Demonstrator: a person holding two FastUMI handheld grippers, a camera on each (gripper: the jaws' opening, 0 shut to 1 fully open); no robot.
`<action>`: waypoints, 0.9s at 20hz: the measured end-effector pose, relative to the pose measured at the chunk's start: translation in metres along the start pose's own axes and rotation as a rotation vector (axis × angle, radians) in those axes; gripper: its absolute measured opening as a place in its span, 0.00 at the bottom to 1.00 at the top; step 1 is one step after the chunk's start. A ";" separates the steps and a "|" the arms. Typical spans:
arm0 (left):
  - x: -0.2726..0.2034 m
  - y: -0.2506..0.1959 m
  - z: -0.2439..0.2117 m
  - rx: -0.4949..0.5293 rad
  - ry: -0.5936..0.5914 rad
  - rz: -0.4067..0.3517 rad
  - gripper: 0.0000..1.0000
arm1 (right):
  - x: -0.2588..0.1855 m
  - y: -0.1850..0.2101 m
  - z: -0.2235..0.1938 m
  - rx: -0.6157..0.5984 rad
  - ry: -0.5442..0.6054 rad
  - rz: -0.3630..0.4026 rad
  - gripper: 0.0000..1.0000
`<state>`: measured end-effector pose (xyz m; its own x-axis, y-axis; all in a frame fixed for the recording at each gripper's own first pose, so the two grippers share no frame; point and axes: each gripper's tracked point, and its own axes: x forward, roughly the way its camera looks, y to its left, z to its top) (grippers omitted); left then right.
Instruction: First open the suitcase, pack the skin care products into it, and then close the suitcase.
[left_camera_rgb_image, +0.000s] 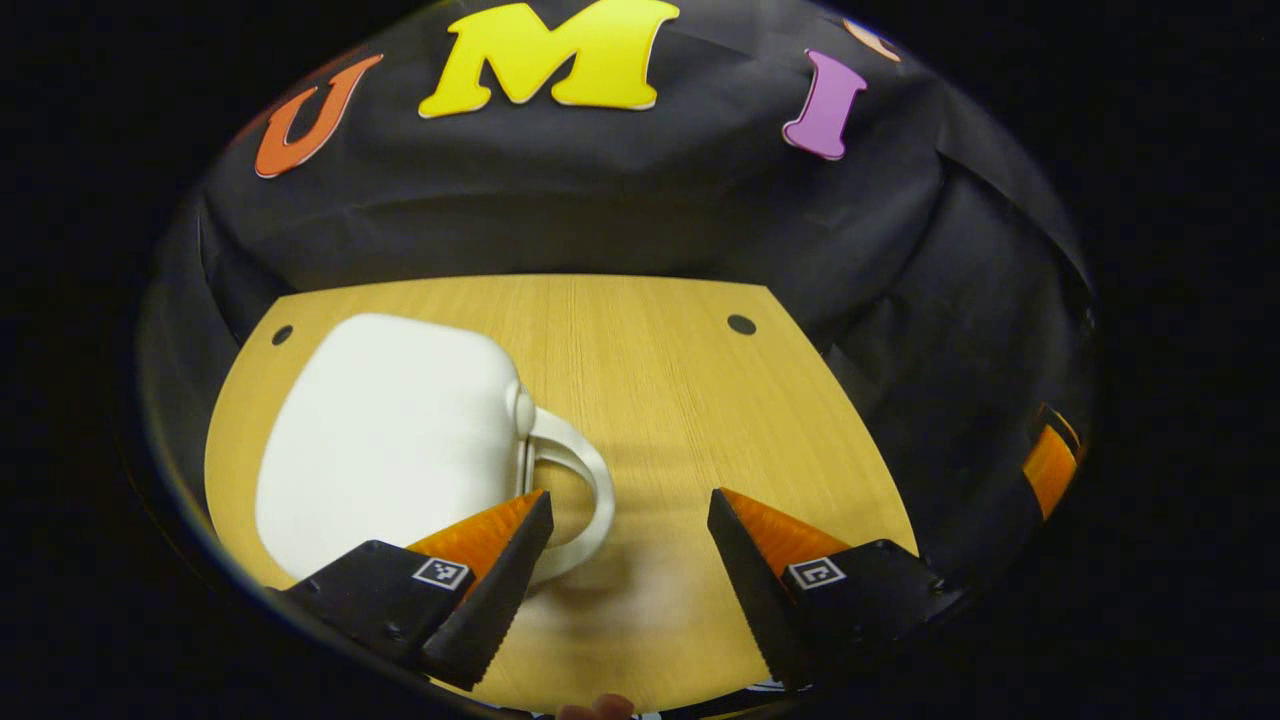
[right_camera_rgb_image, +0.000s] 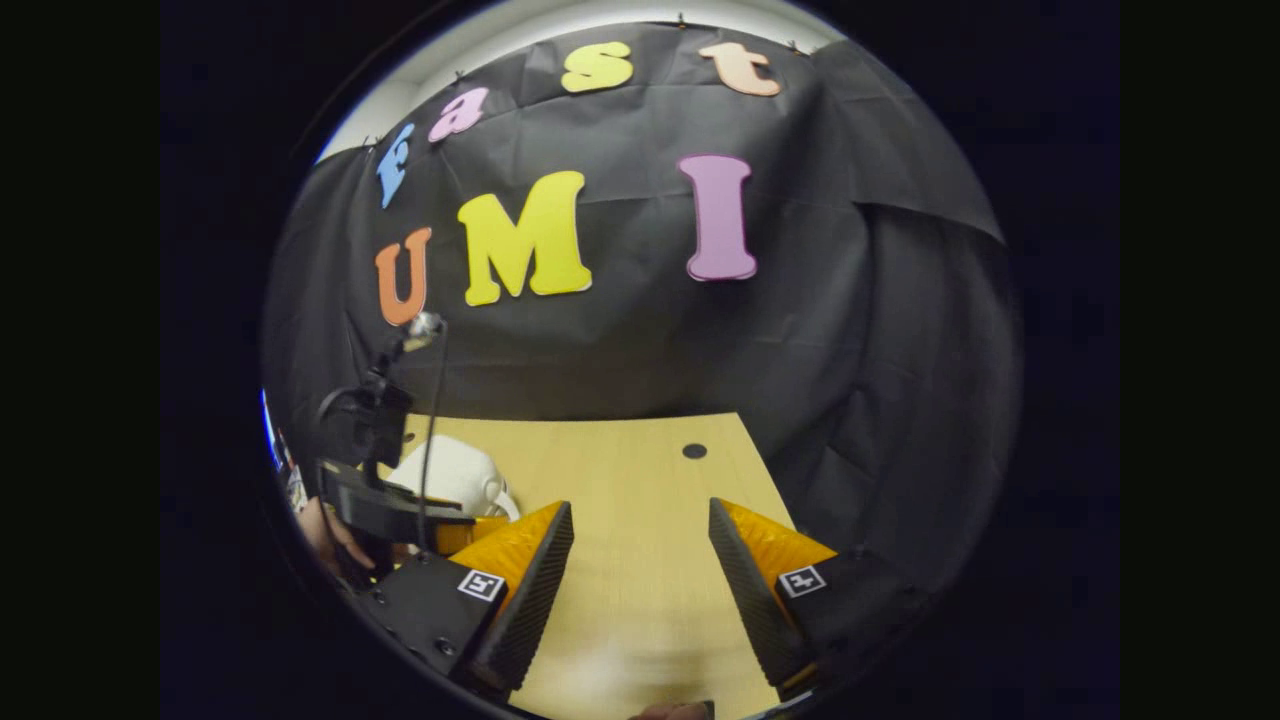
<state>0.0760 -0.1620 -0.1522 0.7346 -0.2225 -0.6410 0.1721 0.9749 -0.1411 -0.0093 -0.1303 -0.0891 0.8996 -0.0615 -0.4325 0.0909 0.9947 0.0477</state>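
Suitcase (left_camera_rgb_image: 390, 440): white, small, rounded hard shell, lid down, lying flat on the left half of the wooden table (left_camera_rgb_image: 660, 380). Contents hidden. Its looped handle (left_camera_rgb_image: 580, 490) juts toward the table's middle.

Left gripper (left_camera_rgb_image: 630, 520): fingers spread wide, holding nothing; in the left gripper view one finger overlaps the handle loop, contact cannot be told.

Table edges: far edge meets the black cloth wall (left_camera_rgb_image: 600, 210); two dark round holes near the far corners, one (left_camera_rgb_image: 741, 324) on the right. The right half of the tabletop is bare wood, open room beside the case.

Right gripper (right_camera_rgb_image: 640, 545): fingers spread, holding nothing, above the bare right portion of the table.

Right gripper view adds: the other gripper's body with its cable (right_camera_rgb_image: 375, 470) at left, a hand (right_camera_rgb_image: 330, 535) under it, the suitcase partly hidden behind.
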 end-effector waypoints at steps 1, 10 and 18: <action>-0.015 0.009 0.026 0.029 -0.084 0.031 0.99 | 0.007 0.009 0.013 -0.021 -0.014 0.009 0.81; -0.170 0.060 0.191 0.064 -0.725 0.201 0.98 | 0.003 0.101 0.174 0.012 -0.407 0.039 0.80; -0.189 0.064 0.184 0.010 -0.779 0.196 0.98 | -0.006 0.130 0.173 -0.012 -0.437 0.007 0.80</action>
<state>0.0687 -0.0591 0.0985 0.9983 0.0086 0.0582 -0.0044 0.9974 -0.0717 0.0710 -0.0145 0.0749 0.9966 -0.0816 -0.0103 0.0819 0.9959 0.0373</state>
